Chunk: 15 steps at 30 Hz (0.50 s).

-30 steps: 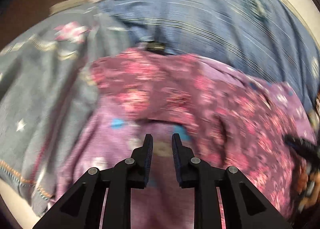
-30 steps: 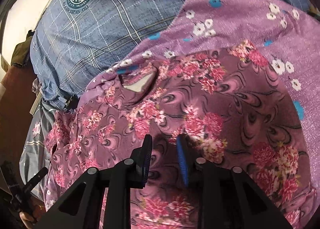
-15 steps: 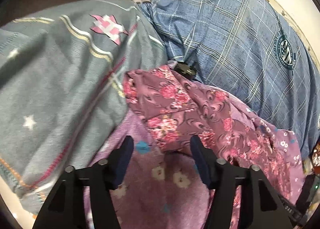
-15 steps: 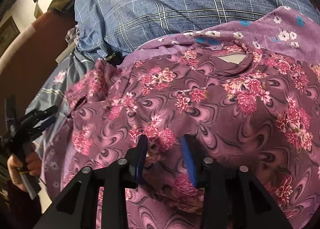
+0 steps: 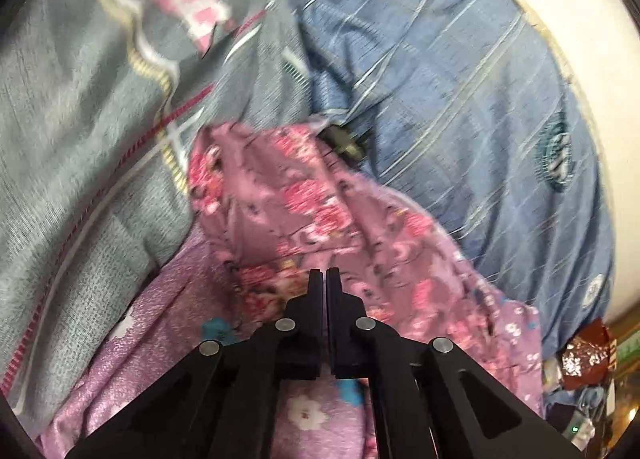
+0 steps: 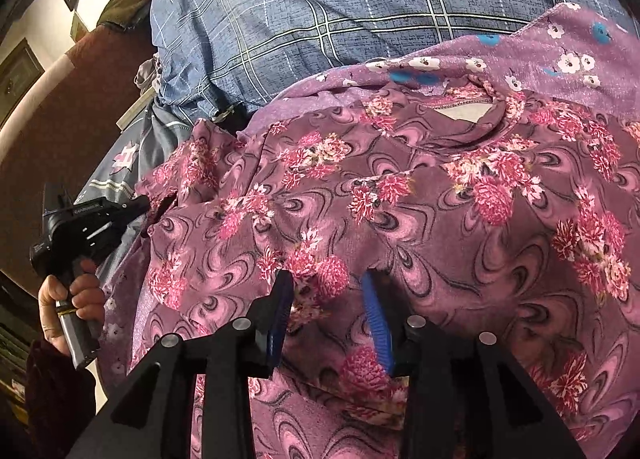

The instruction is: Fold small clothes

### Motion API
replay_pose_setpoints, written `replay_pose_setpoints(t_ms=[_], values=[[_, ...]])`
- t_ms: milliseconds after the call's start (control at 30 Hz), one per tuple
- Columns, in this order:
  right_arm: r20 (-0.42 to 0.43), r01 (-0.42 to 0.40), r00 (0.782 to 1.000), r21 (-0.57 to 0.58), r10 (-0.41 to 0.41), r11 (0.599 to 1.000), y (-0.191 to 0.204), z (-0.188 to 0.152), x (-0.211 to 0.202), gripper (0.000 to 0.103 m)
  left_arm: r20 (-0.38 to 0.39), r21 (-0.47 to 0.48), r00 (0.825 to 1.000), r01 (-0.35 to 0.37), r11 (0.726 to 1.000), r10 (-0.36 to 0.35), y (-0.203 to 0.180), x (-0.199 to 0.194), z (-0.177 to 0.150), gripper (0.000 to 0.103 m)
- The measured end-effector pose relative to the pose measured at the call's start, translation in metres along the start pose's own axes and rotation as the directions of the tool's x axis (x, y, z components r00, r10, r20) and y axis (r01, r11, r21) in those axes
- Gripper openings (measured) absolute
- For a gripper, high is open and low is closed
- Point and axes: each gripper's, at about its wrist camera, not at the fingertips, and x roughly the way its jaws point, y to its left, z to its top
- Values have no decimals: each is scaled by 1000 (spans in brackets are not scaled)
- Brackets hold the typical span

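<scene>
blue plaid bedding (image 6: pixel 320 15) fills the far side of both views, with a grey patterned blanket (image 5: pixel 80 131) bunched beside it on the left and a lilac sheet with white and blue flowers (image 6: pixel 568 55) spread over the bed nearer the cameras. on the lilac sheet lies the small maroon floral top (image 6: pixel 420 211), its neckline (image 6: pixel 468 113) toward the plaid bedding and its front spread out with a few creases.

the left tongs (image 5: pixel 324 279) are pressed together, their tips right at the near edge of the top's sleeve (image 5: pixel 280 187); the left wrist view is blurred, so i cannot tell whether cloth is actually pinched between them. from the right wrist view the same left tongs (image 6: pixel 138 205) reach the sleeve end at the garment's left edge, with the person's left hand (image 6: pixel 72 295) wrapped round the handle.

the right tongs (image 6: pixel 328 291) stand moderately wide, low over the lower middle of the top, and a raised fold of the floral fabric sits between the two blue-padded fingers (image 6: pixel 376 319).
</scene>
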Motion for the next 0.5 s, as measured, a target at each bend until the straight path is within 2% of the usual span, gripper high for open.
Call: replay_pose_setpoints(t_ms=[133,200,267,333,367,500], values=[[0,-1,1000,18,1,1000,-1,1,-1,38,55,74,994,95,993,-100,-21,-24,2,0],[-1,5,1000,15,-5,1000,0,1,0,38,97,96,995,24,995,-34,-26,-32,5,0],[-1,7,1000,11,-7,1000,0,0,0,38,125,61,992,-14,998,6,-14,-34,11,7],[-3,5,1000,6,-5,1000,0,0,0,38,91,4,995,-38,999,38,1,-26,14,31],[-3,3,1000,6,-3,1000,-1,0,0,38,72,-38,996,-48,998,51,12,-20,17,36],[-3,2,1000,8,-2,1000,-1,0,0,38,32,-118,999,-40,992,44,31,-4,27,47]])
